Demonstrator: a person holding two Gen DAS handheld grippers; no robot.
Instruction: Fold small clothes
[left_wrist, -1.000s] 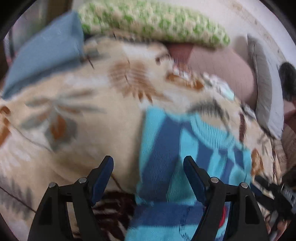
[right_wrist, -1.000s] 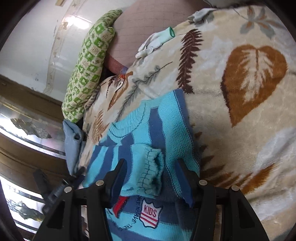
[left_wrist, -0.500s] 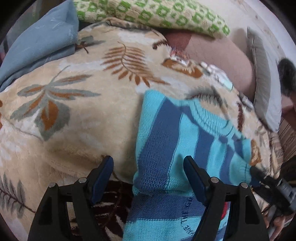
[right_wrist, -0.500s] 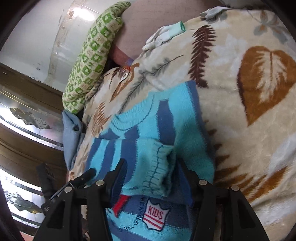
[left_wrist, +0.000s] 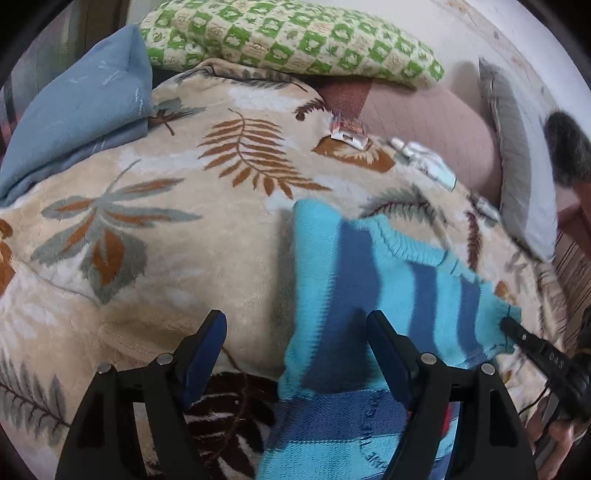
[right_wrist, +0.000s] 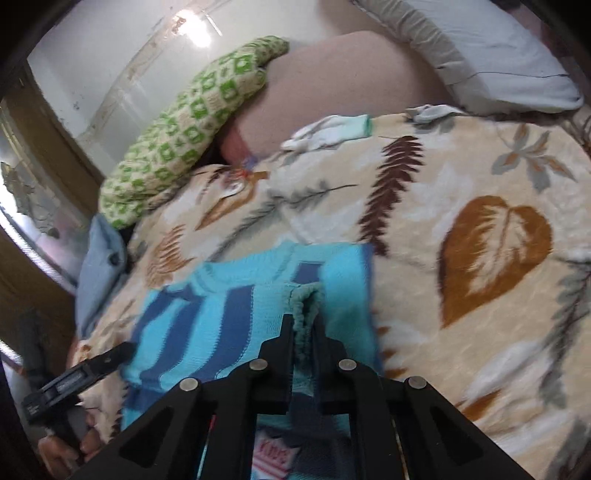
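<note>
Sweater (left_wrist: 384, 295), striped in turquoise and blue, lies on a leaf-patterned blanket (left_wrist: 155, 236), its body spread ahead of both tools. The right gripper (right_wrist: 303, 325) has its jaws pinched narrow on the ribbed cuff (right_wrist: 306, 299) of a sleeve folded across the sweater's front. The left gripper (left_wrist: 295, 332) stands wide and holds nothing; the sweater's edge lies between and beyond its fingers, with the right-hand finger (left_wrist: 388, 350) over the knit. Farther ahead sit a green checked pillow (left_wrist: 295, 37) and a blue cushion (left_wrist: 74, 114).
</note>
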